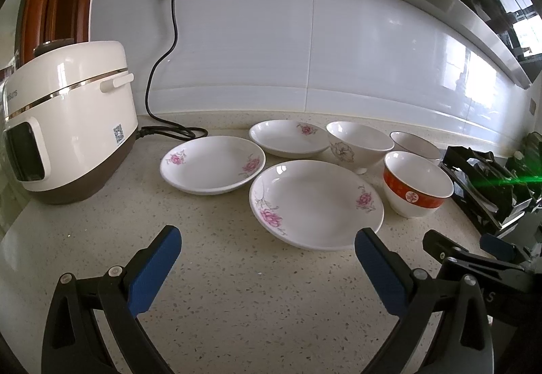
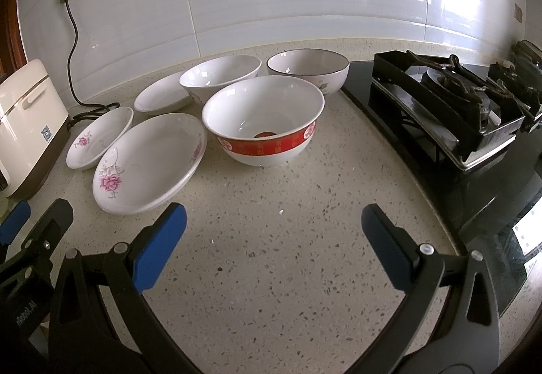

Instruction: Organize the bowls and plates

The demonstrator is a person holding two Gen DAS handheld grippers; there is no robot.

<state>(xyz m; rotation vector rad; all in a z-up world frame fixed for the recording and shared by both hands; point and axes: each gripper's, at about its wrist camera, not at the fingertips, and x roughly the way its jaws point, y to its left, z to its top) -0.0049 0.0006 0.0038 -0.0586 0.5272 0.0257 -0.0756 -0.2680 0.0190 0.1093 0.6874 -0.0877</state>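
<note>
- Right now the left gripper (image 1: 267, 250) hangs low over the speckled countertop (image 1: 237, 289), its blue-padded jaws spread wide and holding nothing; it faces the nearest floral plate (image 1: 316, 204), which I judge is the likeliest first pick because its rim lies just ahead of the fingertips.
- Beside it, the right gripper (image 2: 273, 225) is likewise agape and empty, aimed at the red-banded bowl (image 2: 264, 120), with bare counter between the pads and the bowl.
- Three shallow floral plates lie singly, not stacked: the near one, a second floral plate (image 1: 212, 164) toward the rice cooker (image 1: 67, 123), and a third floral plate (image 1: 288, 138) further back near the wall.
- Three bowls stand upright to the right of the plates: the red-banded one in front, a footed white bowl (image 1: 359, 145) with a grey flower behind it, and a dark-rimmed bowl (image 2: 308, 69) nearest the gas hob (image 2: 450, 103).
- Nothing is nested yet, so the sorting looks unstarted; plates grouped on one side and bowls on the other suggest two stacks.
- The cooker's power cord (image 1: 162, 69) trails along the counter behind the plates, and the hob grate sits close to the bowls, both worth avoiding.
</note>
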